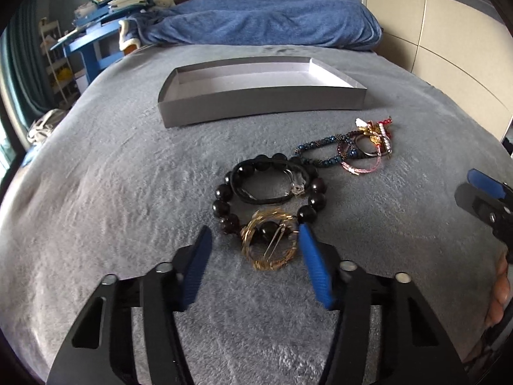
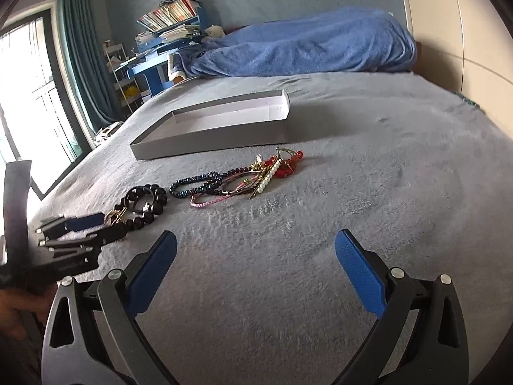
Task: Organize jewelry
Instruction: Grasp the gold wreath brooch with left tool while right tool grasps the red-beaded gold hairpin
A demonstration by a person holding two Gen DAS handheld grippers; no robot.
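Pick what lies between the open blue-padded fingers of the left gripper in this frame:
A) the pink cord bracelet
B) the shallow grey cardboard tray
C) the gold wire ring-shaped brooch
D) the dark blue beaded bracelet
C: the gold wire ring-shaped brooch sits between the spread fingers of the left gripper, overlapping the black round-bead bracelet, while the other pieces lie farther off on the grey fleece blanket.

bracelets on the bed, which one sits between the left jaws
The gold wire bracelet, lying between the open left gripper jaws. The black bead bracelet and the colourful pile lie farther off.
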